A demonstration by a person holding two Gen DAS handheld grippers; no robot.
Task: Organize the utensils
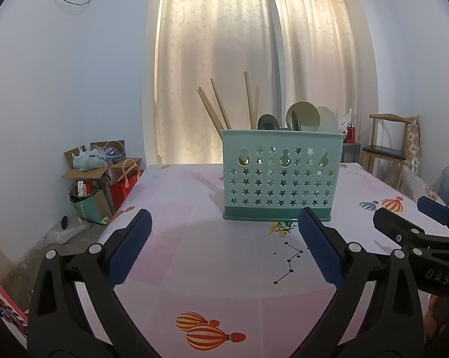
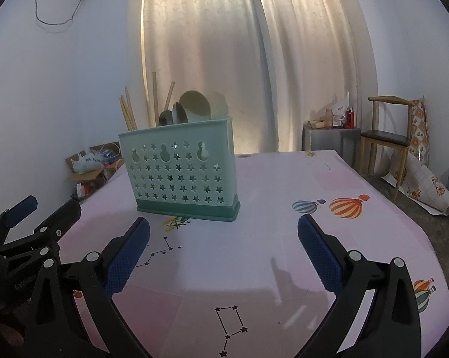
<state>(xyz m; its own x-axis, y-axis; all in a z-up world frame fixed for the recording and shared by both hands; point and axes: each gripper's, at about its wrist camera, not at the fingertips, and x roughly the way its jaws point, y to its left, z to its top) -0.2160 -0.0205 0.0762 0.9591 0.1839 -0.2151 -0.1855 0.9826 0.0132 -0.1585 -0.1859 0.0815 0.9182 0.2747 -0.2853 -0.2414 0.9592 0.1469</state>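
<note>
The caddy (image 1: 276, 176) stands upright on the desk (image 1: 194, 268), at 12 o'clock from the left tongs (image 1: 224, 247) and about 11 o'clock from the right tongs (image 2: 224, 253). Chopsticks (image 1: 215, 106) lean out of its left end; spoons (image 1: 303, 116) poke up from the middle and right. No loose utensil shows anywhere on the desk.

Both tongs are spread wide and hold nothing, hovering near the front edge of the desk, side by side, well short of the caddy.

The sorting looks finished or close to it, judging by how everything sits inside. If a last check is wanted, the chopsticks fan apart and could be nudged together. To do that well, come in from above with one pair of tongs, close gently around the bundle near the tops, and steady the caddy wall with the other, since the light plastic could tip or slide on the smooth cloth
</note>
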